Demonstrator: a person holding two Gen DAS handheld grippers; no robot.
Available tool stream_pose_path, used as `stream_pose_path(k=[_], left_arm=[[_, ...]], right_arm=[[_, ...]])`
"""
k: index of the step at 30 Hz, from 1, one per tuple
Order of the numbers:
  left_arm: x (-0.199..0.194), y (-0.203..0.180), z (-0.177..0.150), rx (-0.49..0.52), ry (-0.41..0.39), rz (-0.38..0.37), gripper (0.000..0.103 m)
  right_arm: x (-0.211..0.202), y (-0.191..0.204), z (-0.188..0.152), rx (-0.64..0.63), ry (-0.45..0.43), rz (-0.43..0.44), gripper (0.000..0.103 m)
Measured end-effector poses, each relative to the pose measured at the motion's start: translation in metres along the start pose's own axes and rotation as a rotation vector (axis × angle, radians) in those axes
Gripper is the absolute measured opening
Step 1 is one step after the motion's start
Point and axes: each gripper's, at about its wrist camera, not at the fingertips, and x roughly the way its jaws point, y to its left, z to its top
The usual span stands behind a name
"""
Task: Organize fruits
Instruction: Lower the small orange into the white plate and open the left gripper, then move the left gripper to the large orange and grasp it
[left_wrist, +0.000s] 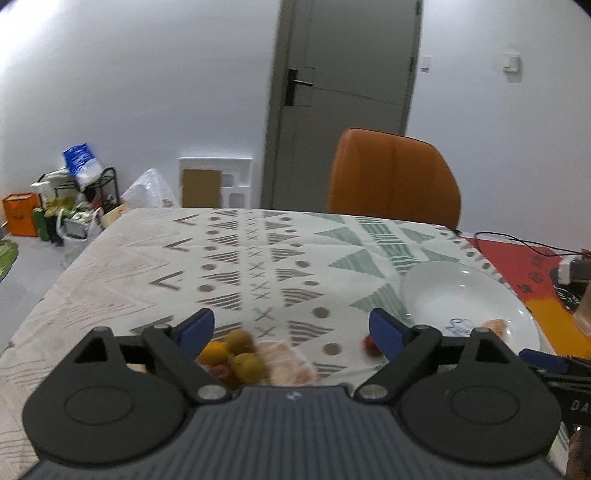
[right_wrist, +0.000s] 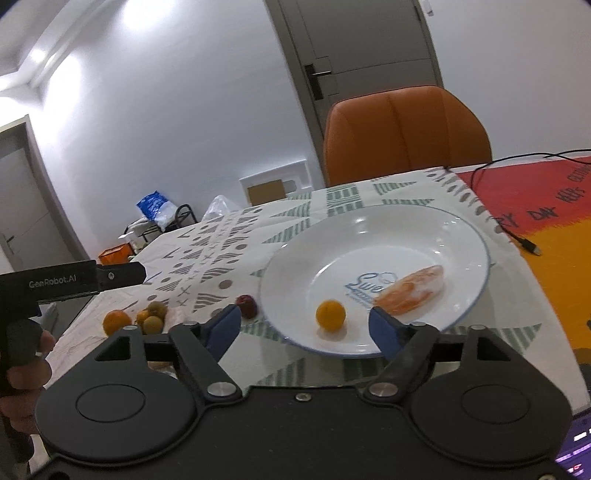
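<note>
My right gripper (right_wrist: 306, 326) is open and empty at the near rim of a white plate (right_wrist: 332, 258). In the plate lie a small orange (right_wrist: 330, 314) and a wrapped pack of orange segments (right_wrist: 413, 288). A dark red fruit (right_wrist: 246, 304) sits on the cloth just left of the plate. Further left lie an orange (right_wrist: 116, 321) and some greenish-brown round fruits (right_wrist: 157, 308). My left gripper (left_wrist: 291, 330) is open and empty above that pile: round fruits (left_wrist: 240, 341), an orange (left_wrist: 214, 352) and a pale wrapped pack (left_wrist: 284, 358). The plate (left_wrist: 454, 291) lies to its right.
A patterned cloth (left_wrist: 240, 258) covers the table. An orange chair (left_wrist: 395, 177) stands at the far edge. A black cable (right_wrist: 517, 236) runs over a red and yellow mat (right_wrist: 554, 221) to the right of the plate. Bags and boxes (left_wrist: 62, 210) crowd the floor at far left.
</note>
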Motion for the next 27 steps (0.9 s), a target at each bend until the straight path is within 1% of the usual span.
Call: stream_pose_path(k=[5,13,27], left_arm=[[-0.009,0.017,-0.003,-0.015,-0.01,0.03,0.09],[-0.015,0.039,-0.012,-0.053,-0.007,0.06,0.09],[-0.015,0.064,-0.034,-0.13,0.028,0.032,0.09]], right_arm=[[0.003,0.013,-0.002,-0.009,0.005,0.022,0.085],[0.011,0.037,-0.004,-0.054,0.028,0.053,0.086],[0.021,0.071,-0.009,-0.128,0.086,0.081,0.086]])
